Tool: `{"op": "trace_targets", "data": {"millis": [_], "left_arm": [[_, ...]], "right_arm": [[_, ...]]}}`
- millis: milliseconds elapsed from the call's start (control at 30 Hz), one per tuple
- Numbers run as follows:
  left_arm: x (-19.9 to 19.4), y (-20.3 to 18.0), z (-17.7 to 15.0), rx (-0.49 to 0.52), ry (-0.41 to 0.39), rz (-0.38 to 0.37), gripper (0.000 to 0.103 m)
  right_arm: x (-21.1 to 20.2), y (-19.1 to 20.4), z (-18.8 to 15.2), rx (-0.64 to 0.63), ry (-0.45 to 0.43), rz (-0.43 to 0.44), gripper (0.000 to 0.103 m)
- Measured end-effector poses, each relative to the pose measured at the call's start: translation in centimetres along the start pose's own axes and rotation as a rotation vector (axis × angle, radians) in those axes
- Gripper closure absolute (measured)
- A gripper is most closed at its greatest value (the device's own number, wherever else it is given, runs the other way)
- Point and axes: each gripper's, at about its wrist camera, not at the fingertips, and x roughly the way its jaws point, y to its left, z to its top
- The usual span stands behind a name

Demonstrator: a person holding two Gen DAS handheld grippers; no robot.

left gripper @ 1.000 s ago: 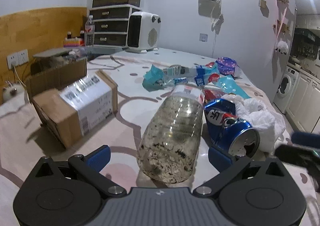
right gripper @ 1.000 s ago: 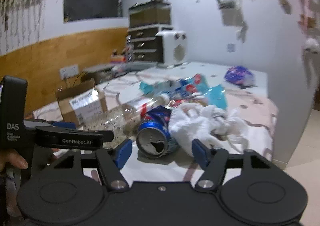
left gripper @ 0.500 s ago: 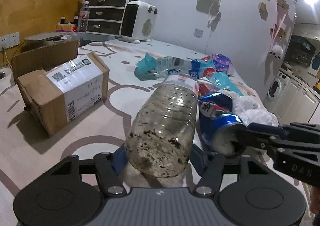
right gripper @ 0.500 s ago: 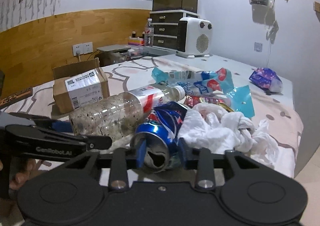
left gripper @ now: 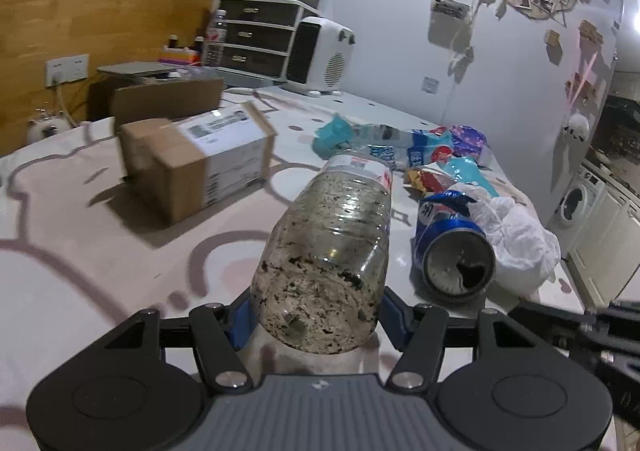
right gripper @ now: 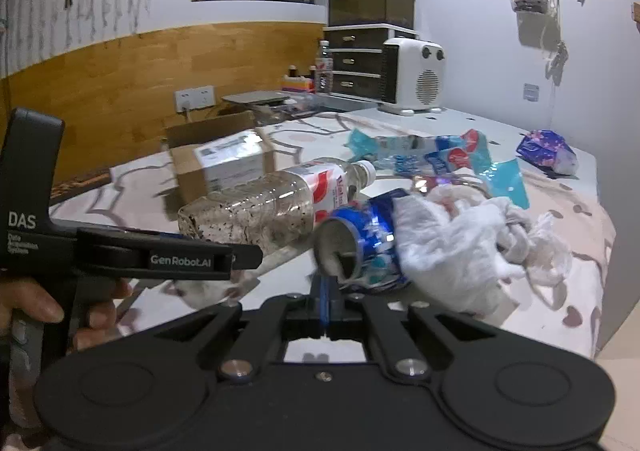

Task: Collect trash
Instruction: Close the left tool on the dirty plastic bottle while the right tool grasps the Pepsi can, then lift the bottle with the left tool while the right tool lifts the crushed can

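Gripping bottle (left gripper: pixel 324 263) base in left claw (left gripper: pixel 318 321), can (left gripper: pixel 456 251) beside

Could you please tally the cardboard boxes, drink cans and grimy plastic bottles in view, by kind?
Cardboard boxes: 2, the labelled box and the open box behind it
Drink cans: 1, the blue can
Grimy bottles: 1, the grimy bottle lying on its side
Total: 4
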Motion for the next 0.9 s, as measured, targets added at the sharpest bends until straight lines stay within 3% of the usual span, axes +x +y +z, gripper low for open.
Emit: {"op": "trace_targets", "data": {"millis": [33, 100, 133, 167, 467, 600, 667, 900], "left_arm": [[-0.3, 0.1, -0.2, -0.001, 0.002, 0.006, 0.04], [-1.1, 0.3, -0.7, -0.004, 0.003, 0.015, 0.04], [-1.4, 0.4, -0.8, -0.004, 0.002, 0.018, 0.04], [-1.8, 0.5, -1.0, -0.002, 0.002, 0.021, 0.04], [-3.6, 0.5, -2.1, 0.044, -0.001, 0.034, 0.039], [-3.8, 1.0, -2.3, 0.03, 0.001, 0.036, 0.027], [-4.1, 1.3, -2.4, 0.018, -0.011, 0.026, 0.027], [-4.7, 1.4, -2.1, -0.004, -0.06, 0.002, 0.027]], "right_arm": [[-0.2, 0.2, 0.0, -0.008, -0.004, 0.001, 0.102], [-0.4, 0.2, 0.2, -0.024, -0.033, -0.035, 0.083], [-0.4, -0.1, 0.4, -0.031, -0.046, -0.048, 0.063], [-0.2, -0.4, 0.7, -0.039, -0.055, -0.05, 0.054], [4.2, -2.7, 3.6, -0.11, -0.01, 0.019, 0.057], [6.2, -3.0, 3.4, -0.111, 0.03, 0.018, 0.057], [6.2, -2.9, 3.1, -0.097, 0.036, 0.026, 0.069], [3.0, 0.3, 1.6, -0.066, 0.038, 0.053, 0.069]]}}
